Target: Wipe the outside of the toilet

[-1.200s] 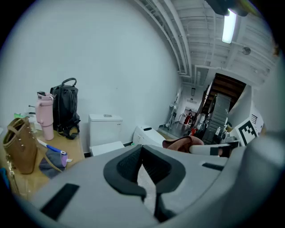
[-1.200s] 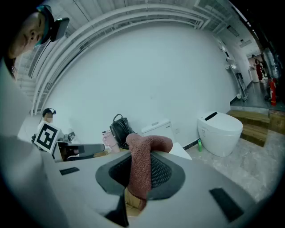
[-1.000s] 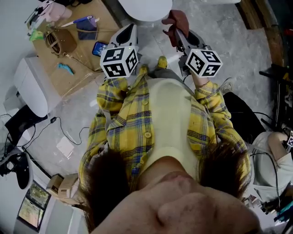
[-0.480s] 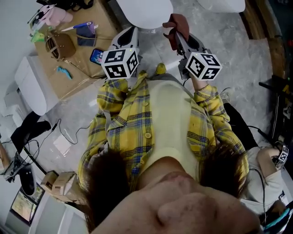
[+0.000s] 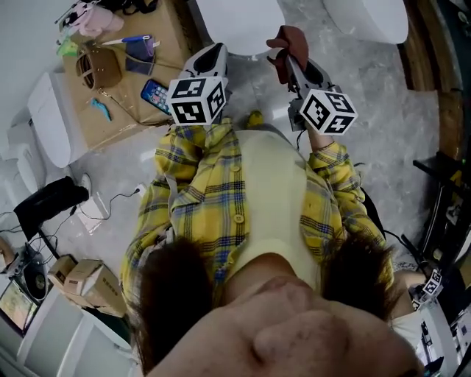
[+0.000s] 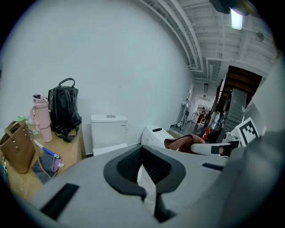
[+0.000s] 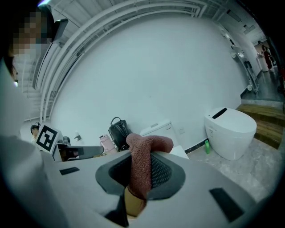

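Note:
A white toilet (image 5: 235, 18) stands just ahead of me on the marble floor; the left gripper view shows its tank (image 6: 108, 129) against the wall. My right gripper (image 5: 288, 55) is held in the air in front of it, shut on a reddish-brown cloth (image 5: 285, 40). That cloth (image 7: 144, 156) sticks up between the jaws of the right gripper (image 7: 140, 178) and folds over at the top. My left gripper (image 5: 210, 53) hangs beside it, apart from the toilet. In its own view the left gripper (image 6: 144, 176) has its pads nearly together, with only a pale sliver between them.
A second white toilet (image 5: 368, 15) stands to the right, with a green bottle (image 7: 206, 147) beside it. At the left a wooden table (image 5: 110, 118) carries a brown bag (image 5: 99, 66), a phone (image 5: 154, 92), a black backpack (image 6: 64, 107) and a pink bottle (image 6: 39, 116). Cables and boxes lie on the floor at the left.
Both grippers have crept slightly forward toward the toilet, keeping their posture. The view has shifted, so the second toilet shows more. The cloth stays gripped.

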Motion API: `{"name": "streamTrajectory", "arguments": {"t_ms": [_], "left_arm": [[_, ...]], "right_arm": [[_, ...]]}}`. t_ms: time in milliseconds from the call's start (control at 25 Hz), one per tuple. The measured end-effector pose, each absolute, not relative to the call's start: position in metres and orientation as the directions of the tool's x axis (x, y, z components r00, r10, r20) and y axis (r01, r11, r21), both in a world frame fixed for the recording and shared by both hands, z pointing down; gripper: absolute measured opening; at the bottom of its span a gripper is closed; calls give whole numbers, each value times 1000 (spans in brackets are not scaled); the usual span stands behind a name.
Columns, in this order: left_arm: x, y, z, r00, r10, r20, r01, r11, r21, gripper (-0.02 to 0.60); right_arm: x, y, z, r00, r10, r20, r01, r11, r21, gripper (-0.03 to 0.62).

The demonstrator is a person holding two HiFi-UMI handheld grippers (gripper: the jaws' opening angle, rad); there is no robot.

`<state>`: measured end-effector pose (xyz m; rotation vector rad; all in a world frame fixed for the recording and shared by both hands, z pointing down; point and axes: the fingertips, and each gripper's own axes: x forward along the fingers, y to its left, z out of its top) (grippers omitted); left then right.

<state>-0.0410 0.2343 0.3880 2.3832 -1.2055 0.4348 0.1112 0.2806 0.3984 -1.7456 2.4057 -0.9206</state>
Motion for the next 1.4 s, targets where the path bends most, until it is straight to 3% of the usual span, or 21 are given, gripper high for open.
{"name": "streamTrajectory", "arguments": {"t_ms": [400,880,1400], "left_arm": [[-52,221,384,518,-720,462,-853,-477,212,9],[-58,116,391,554,-723,413,-832,-484,270,9],[-134,9,415,504,-760,410,-848,-344,404,9]], "right_arm": [[105,254,397,-431,-854,291,-833,252,-492,78],[76,149,383,-450,-844,291,-854,311,-418,78],[12,-5,380,-505,-783,363,-853,386,-352,78]]}}
